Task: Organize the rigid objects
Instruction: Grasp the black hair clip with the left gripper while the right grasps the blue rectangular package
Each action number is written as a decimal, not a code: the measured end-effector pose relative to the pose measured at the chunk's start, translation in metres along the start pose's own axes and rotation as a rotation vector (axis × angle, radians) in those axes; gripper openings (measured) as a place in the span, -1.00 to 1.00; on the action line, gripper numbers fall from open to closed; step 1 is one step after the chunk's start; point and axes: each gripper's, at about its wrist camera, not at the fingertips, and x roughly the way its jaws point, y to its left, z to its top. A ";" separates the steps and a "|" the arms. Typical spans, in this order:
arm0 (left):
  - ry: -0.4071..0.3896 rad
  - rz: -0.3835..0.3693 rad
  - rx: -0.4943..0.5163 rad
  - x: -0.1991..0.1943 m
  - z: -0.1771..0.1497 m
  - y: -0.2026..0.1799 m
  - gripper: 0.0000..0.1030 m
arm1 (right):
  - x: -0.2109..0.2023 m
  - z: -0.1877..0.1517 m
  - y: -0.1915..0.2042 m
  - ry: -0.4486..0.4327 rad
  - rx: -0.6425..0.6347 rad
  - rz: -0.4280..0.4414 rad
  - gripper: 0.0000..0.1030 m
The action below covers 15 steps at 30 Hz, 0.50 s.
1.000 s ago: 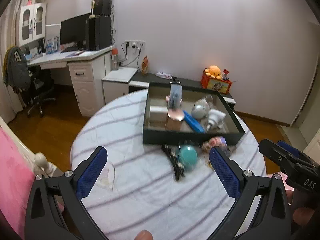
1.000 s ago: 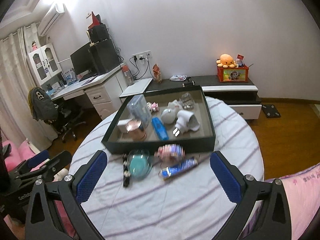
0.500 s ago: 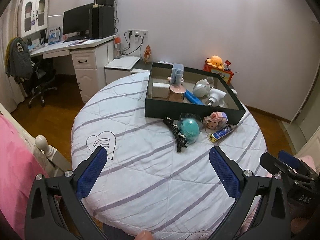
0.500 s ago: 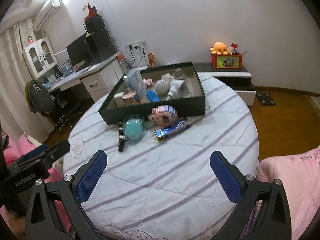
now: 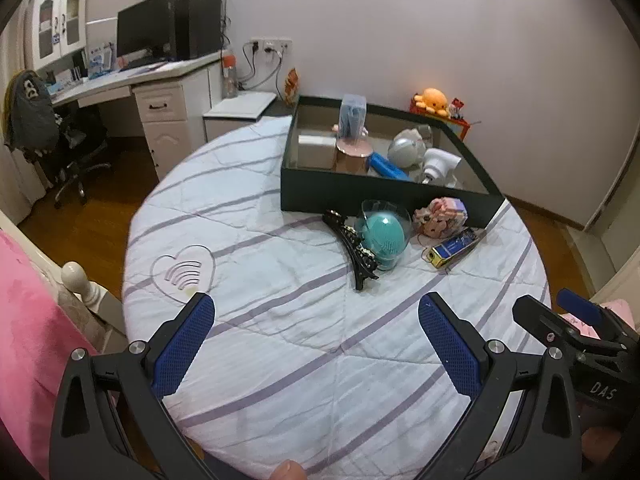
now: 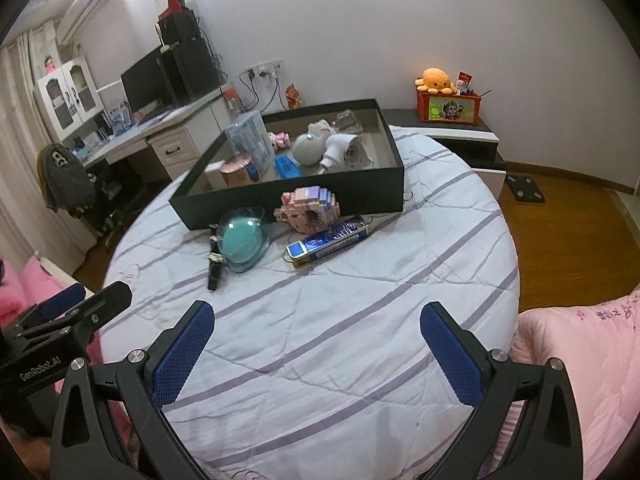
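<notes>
While both hover wide apart, left gripper [image 5: 316, 332] and right gripper [image 6: 318, 330] grasp nothing.

Ahead of the hand-held gripper, the surface [image 6: 360, 320] is covered in quilted matt cloth; the box [image 6: 280, 196] looks matt, the tube [image 6: 328, 242] glossy.

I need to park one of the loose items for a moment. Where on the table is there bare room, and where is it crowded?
Free: the striped cloth between both open grippers and the hair clip, and the left side around the heart print. Crowded: the strip before the dark box, where teal ball, pink toy and blue tin cluster.
</notes>
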 end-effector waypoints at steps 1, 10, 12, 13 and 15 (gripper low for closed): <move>0.011 -0.002 0.003 0.006 0.001 -0.001 1.00 | 0.004 0.001 -0.001 0.009 -0.004 -0.006 1.00; 0.093 -0.008 0.017 0.060 0.011 -0.011 1.00 | 0.049 0.010 -0.011 0.082 -0.039 -0.051 1.00; 0.117 -0.006 0.021 0.075 0.013 -0.012 1.00 | 0.060 0.013 -0.012 0.099 -0.047 -0.059 1.00; 0.126 -0.004 0.021 0.081 0.013 -0.012 1.00 | 0.067 0.015 -0.013 0.110 -0.049 -0.062 1.00; 0.143 0.004 0.020 0.092 0.013 -0.011 1.00 | 0.077 0.017 -0.013 0.123 -0.053 -0.065 1.00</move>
